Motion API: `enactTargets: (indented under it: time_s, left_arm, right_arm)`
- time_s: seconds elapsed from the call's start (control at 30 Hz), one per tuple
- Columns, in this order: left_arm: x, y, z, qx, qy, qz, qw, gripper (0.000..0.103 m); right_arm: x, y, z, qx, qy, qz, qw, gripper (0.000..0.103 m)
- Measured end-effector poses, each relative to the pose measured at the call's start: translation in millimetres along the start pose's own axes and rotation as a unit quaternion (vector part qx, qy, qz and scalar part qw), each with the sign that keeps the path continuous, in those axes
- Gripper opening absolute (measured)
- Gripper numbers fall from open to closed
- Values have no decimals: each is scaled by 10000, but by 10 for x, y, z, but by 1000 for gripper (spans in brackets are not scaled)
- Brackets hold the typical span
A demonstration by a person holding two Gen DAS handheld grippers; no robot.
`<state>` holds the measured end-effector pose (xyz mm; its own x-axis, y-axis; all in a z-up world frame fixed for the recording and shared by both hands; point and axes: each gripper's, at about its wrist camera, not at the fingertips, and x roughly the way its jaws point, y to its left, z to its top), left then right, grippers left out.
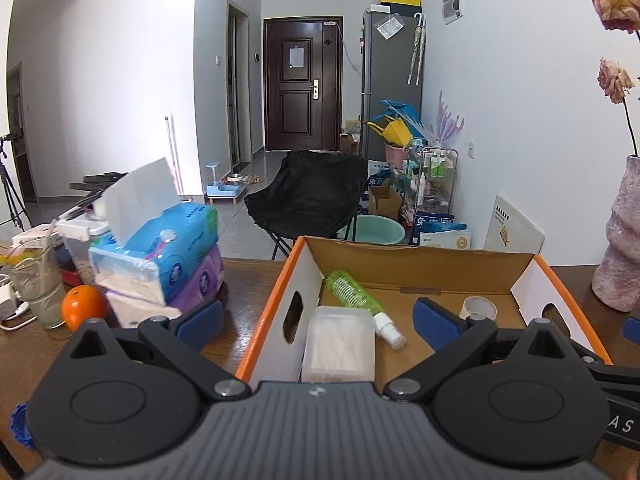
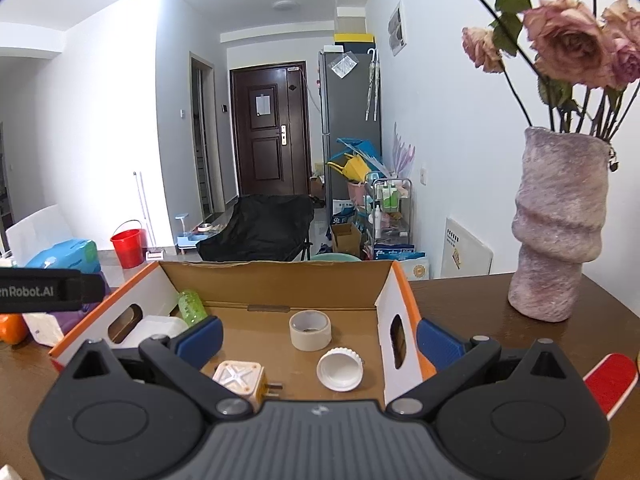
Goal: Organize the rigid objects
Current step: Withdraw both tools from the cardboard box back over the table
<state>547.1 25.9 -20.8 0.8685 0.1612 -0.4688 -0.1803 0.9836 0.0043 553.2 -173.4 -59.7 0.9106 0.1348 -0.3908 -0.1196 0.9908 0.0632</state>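
Note:
An open cardboard box with orange rims [image 1: 276, 292] [image 2: 404, 292] stands on the brown table. Inside it lie a green spray bottle [image 1: 352, 292] [image 2: 191, 306], a clear box of cotton swabs [image 1: 340, 344] [image 2: 156, 330], a roll of tape [image 1: 478, 308] [image 2: 311, 330], a white lid [image 2: 340, 369] and a white and orange plug adapter [image 2: 240, 380]. My left gripper [image 1: 316, 318] hangs open above the box's left half, nothing between its blue pads. My right gripper [image 2: 318, 340] is open over the right half, empty too.
Stacked tissue packs [image 1: 168, 264], an orange [image 1: 84, 306] and a glass [image 1: 38, 284] crowd the table to the left. A pink vase [image 2: 560, 224] of dried roses stands at the right. A red and white flat object [image 2: 610, 380] lies at the right edge.

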Motion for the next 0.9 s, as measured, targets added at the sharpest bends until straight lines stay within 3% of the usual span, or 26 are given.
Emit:
enactTargets:
  time_s: [0.9]
  left_arm:
    - [-975,394,-541,-84,-49,143,9999,103]
  right_arm:
    - [-1030,-84,-487,-186,-26,-197,9996,103]
